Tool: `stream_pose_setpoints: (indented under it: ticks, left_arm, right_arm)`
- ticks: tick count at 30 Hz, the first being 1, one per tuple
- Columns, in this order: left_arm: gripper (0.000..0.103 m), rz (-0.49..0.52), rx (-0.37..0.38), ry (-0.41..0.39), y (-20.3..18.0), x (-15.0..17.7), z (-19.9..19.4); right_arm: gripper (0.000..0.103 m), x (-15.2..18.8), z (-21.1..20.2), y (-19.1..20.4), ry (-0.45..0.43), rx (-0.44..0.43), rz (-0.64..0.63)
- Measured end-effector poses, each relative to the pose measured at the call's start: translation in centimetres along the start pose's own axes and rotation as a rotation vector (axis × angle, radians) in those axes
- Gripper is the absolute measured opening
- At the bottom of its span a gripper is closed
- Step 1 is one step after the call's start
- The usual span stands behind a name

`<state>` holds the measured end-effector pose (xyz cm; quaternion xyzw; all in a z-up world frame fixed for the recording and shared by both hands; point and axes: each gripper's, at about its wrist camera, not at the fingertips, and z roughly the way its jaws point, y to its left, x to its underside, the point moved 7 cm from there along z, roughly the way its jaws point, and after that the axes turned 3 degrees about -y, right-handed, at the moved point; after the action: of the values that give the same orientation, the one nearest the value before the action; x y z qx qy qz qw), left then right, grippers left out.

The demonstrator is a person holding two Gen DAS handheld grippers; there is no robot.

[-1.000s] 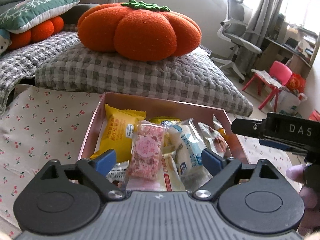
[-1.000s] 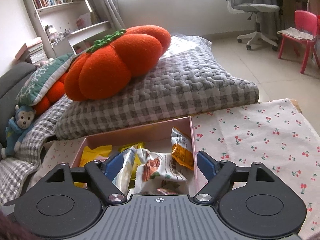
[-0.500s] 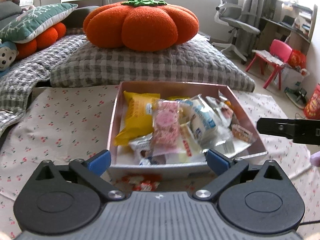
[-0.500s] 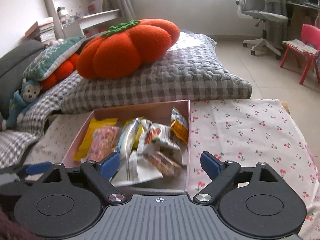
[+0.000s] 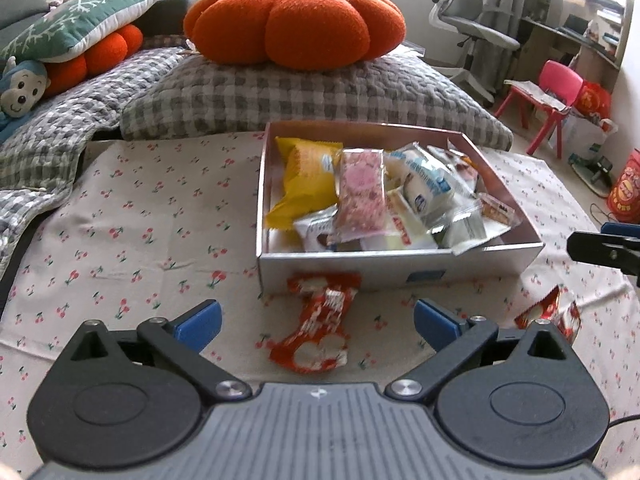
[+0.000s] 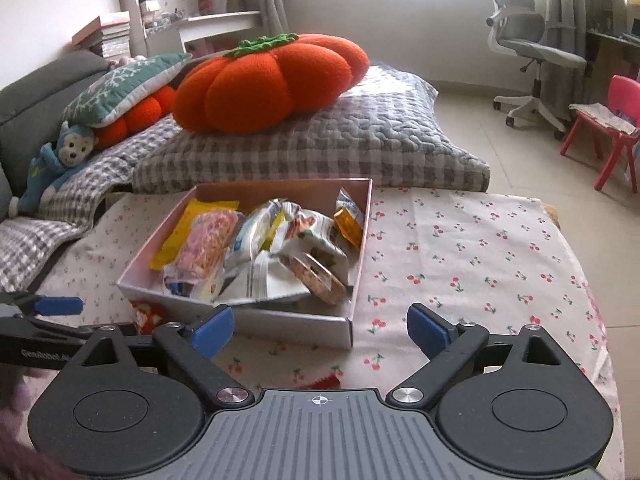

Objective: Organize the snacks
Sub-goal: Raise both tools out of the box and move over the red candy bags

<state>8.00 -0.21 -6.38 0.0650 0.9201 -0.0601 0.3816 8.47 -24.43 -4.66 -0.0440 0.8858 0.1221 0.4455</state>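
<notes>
The left gripper point(image 5: 316, 320) has its blue fingers spread wide and holds nothing. Between them, flat on the cloth, lies a red and white snack packet point(image 5: 316, 336). It is shiny and crinkly, and its far end touches the front wall of the pink box point(image 5: 400, 272).

The right gripper point(image 6: 320, 330) is wide open too, with nothing in it. It hangs just in front of the box's near right corner.

The box is low, square and made of card. It is piled full of snacks: a yellow packet point(image 5: 304, 176), a pink speckled bar point(image 5: 360, 192), white and blue wrappers point(image 5: 426, 188). Another red packet point(image 5: 548, 312) lies on the cloth to the right, partly hidden behind the left gripper's body.

The tablecloth point(image 5: 140, 220) is pale with little cherries. Behind the box sit a grey checked cushion point(image 5: 300, 96) and a fuzzy orange pumpkin pillow point(image 5: 296, 24).
</notes>
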Motion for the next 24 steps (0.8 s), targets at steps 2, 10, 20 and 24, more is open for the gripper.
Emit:
stream_pose_setpoints:
  ticks: [2, 10, 20, 24]
  left_arm:
    - [0.103, 0.004, -0.002, 0.002, 0.3, 0.5, -0.2]
    - [0.103, 0.042, -0.003, 0.008, 1.1, 3.0, -0.4]
    - [0.103, 0.082, 0.023, 0.024, 1.7, 5.9, -0.1]
    - [0.103, 0.11, 0.03, 0.042, 1.5, 7.1, 0.5]
  right_arm:
    - [0.096, 0.6, -0.3, -0.2, 0.003, 0.003, -0.01]
    - [0.096, 3.6, -1.0, -0.9, 0.027, 0.02, -0.06]
    - [0.096, 8.2, -1.1, -1.8, 0.089, 0.032, -0.12]
    - [0.096, 9.6, -0.7, -2.1, 0.12, 0.044, -0.141]
